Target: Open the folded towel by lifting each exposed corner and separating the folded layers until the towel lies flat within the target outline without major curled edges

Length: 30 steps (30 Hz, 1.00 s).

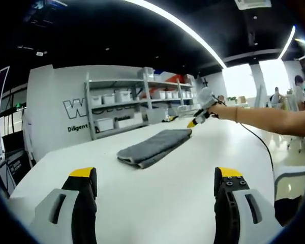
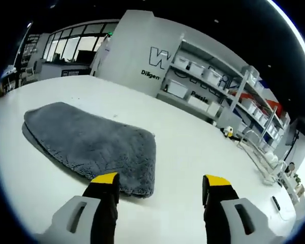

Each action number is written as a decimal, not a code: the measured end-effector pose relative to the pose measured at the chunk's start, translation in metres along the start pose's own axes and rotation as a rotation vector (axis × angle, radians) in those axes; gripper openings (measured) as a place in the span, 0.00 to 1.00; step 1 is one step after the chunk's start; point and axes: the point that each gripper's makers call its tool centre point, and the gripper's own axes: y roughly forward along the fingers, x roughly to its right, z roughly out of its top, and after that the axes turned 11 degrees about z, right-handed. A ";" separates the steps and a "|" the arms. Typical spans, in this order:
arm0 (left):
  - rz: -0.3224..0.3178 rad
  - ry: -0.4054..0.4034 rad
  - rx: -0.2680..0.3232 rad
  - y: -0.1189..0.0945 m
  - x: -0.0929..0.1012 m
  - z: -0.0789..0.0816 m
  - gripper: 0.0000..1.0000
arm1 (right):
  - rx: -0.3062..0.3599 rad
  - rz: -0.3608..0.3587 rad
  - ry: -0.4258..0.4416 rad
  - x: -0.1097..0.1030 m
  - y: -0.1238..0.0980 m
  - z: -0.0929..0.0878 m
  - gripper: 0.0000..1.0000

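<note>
The right gripper [image 2: 160,195] is seen at the bottom of the right gripper view with jaws spread wide and nothing held, its left jaw just at the near corner of the folded grey towel [image 2: 91,145], which lies left of centre on the white table [image 2: 193,147]. The left gripper [image 1: 155,190] is likewise held wide open and empty, well short of the towel at mid-frame. The towel is judged soft, light and limp (plush pile, likely to sag), so only the top layer should be pinched at an exposed corner.

White bench [image 1: 157,198], surface bare near the camera. Behind it: metal shelving unit [image 1: 137,101] loaded with white storage bins [image 1: 109,98], grey wall panel with lettering [image 2: 142,51], and ceiling light strips [image 1: 193,30].
</note>
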 end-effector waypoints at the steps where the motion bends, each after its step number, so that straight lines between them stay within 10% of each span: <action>1: -0.002 0.000 -0.002 0.000 0.001 0.000 0.95 | 0.003 0.001 -0.007 0.000 -0.001 0.004 0.74; 15: -0.043 0.006 -0.049 -0.008 0.013 -0.011 0.99 | -0.046 0.127 -0.096 -0.036 -0.016 0.041 0.98; 30: -0.055 -0.005 -0.068 -0.019 0.015 -0.012 0.99 | -0.007 0.309 -0.245 -0.133 -0.020 0.088 0.99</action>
